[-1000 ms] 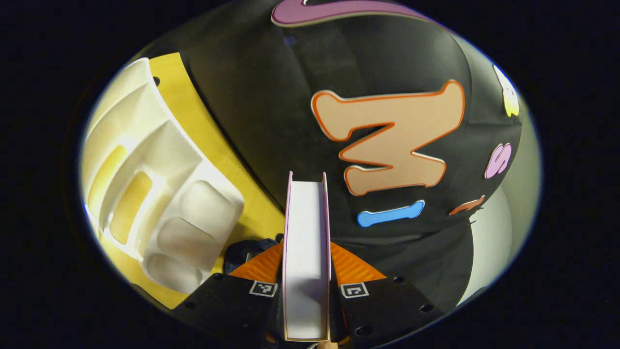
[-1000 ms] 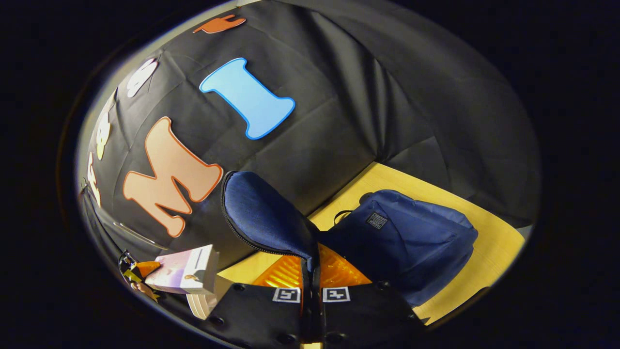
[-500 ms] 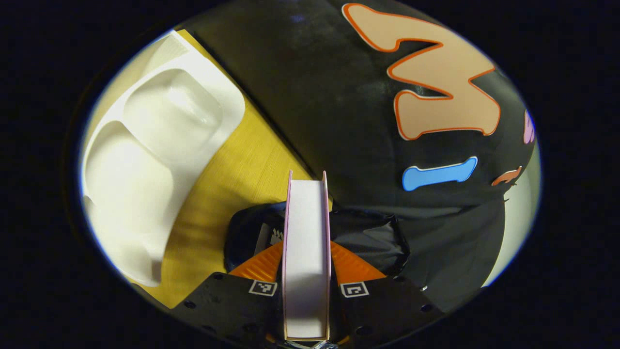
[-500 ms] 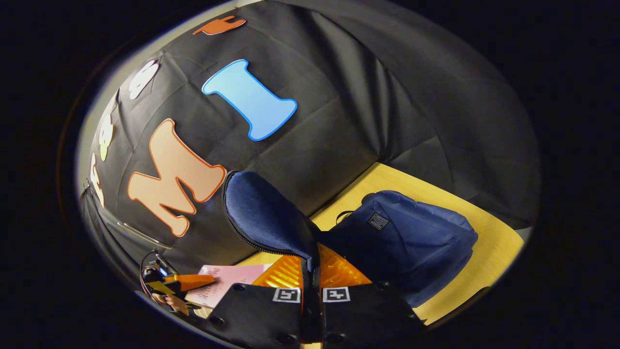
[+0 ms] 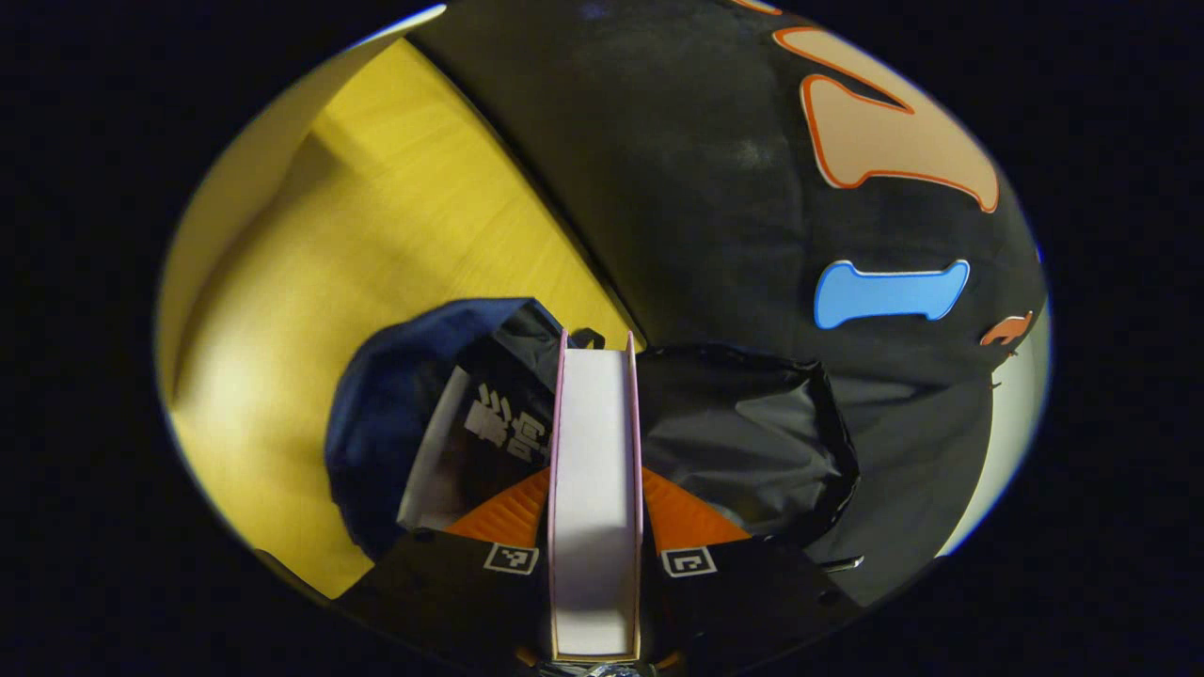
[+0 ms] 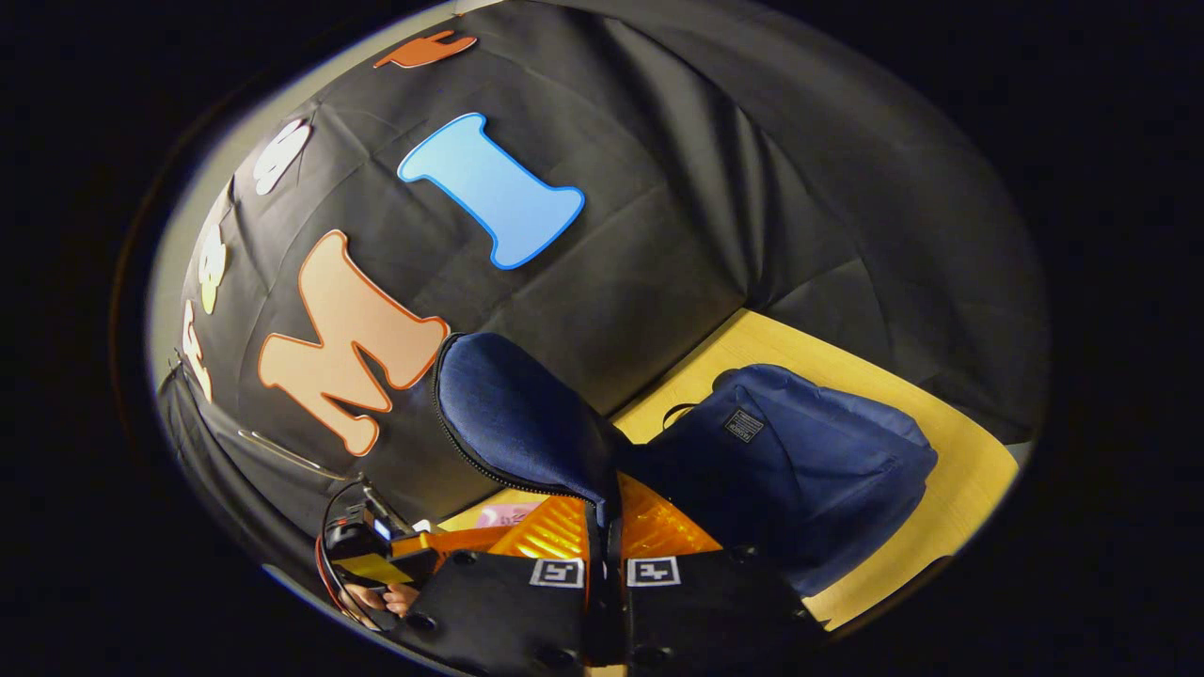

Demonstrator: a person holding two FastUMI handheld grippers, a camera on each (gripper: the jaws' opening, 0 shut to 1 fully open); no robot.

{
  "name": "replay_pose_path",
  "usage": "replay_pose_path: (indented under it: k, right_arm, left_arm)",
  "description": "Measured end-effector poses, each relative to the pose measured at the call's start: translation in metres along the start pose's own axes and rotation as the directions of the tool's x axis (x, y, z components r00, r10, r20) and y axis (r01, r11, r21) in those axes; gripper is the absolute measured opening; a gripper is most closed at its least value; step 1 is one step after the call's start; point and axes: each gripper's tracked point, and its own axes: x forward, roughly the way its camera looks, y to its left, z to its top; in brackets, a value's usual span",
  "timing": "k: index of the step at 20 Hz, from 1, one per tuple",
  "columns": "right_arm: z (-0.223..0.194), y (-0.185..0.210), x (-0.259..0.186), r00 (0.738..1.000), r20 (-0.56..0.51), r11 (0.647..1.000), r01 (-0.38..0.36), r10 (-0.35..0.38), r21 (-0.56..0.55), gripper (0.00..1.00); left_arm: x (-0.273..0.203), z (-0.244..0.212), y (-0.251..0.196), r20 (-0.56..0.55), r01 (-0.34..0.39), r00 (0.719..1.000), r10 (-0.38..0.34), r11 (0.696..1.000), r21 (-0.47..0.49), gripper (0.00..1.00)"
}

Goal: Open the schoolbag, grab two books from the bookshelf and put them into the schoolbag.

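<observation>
My left gripper (image 5: 595, 489) is shut on a pink-covered book (image 5: 594, 451), held edge-on so its white page block faces the camera. Just beyond it gapes the open navy schoolbag (image 5: 395, 395) with black lining (image 5: 743, 442), and another book (image 5: 489, 423) shows inside at the left. In the right gripper view, my right gripper (image 6: 607, 522) is shut on the schoolbag's lifted blue flap (image 6: 517, 414), holding it up. The bag's body (image 6: 800, 470) lies on the yellow table (image 6: 950, 489). The left gripper (image 6: 376, 555) and a hand appear at the lower left there, with a bit of the pink book (image 6: 508, 514) showing.
The yellow wooden table (image 5: 376, 235) stretches to the left of the bag. The black cloth wall (image 5: 715, 169) rises right behind the bag. A pale wall strip (image 5: 1011, 442) shows at the far right.
My left gripper has carried the pink book away from the white tray and over the bag's opening; the tray has left the view. The right gripper keeps holding the flap up, nearly still.
</observation>
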Motion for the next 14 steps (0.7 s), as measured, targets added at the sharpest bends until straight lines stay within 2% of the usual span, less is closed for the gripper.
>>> replay_pose_path:
  k: [2, 4, 6, 9, 10, 12, 14]
  right_arm:
    - [-0.003, 0.002, 0.001, 1.0, -0.004, 1.0, -0.006, 0.006, -0.006, 0.01]
    - [-0.003, 0.006, 0.001, 1.0, -0.001, 1.0, -0.014, 0.014, -0.002, 0.03]
    - [-0.005, 0.01, 0.003, 1.0, 0.0, 1.0, -0.018, 0.018, -0.002, 0.0]
    - [-0.008, 0.013, 0.005, 1.0, -0.005, 1.0, -0.02, 0.02, -0.014, 0.02]
    - [-0.008, 0.013, 0.005, 1.0, -0.006, 1.0, -0.022, 0.022, -0.013, 0.03]
    - [-0.008, 0.013, 0.005, 1.0, -0.006, 1.0, -0.021, 0.021, -0.019, 0.0]
    - [-0.007, 0.012, 0.005, 1.0, -0.004, 1.0, -0.016, 0.016, -0.023, 0.03]
  left_arm:
    - [0.014, -0.01, 0.004, -0.003, 0.003, 1.0, -0.003, 1.0, -0.007, 0.31]
    - [0.023, -0.013, 0.003, 0.016, 0.018, 1.0, -0.018, 0.999, -0.035, 0.33]
    - [0.032, -0.016, 0.008, 0.027, 0.032, 0.999, -0.03, 0.997, -0.072, 0.33]
    - [0.038, -0.019, 0.018, 0.028, 0.016, 1.0, -0.013, 0.994, -0.109, 0.33]
    - [0.036, -0.017, 0.017, 0.035, 0.015, 0.999, -0.011, 0.993, -0.116, 0.36]
    - [0.036, -0.017, 0.017, 0.03, 0.01, 1.0, -0.007, 0.995, -0.104, 0.34]
    - [0.037, -0.016, 0.018, 0.018, 0.0, 1.0, 0.001, 0.997, -0.076, 0.34]
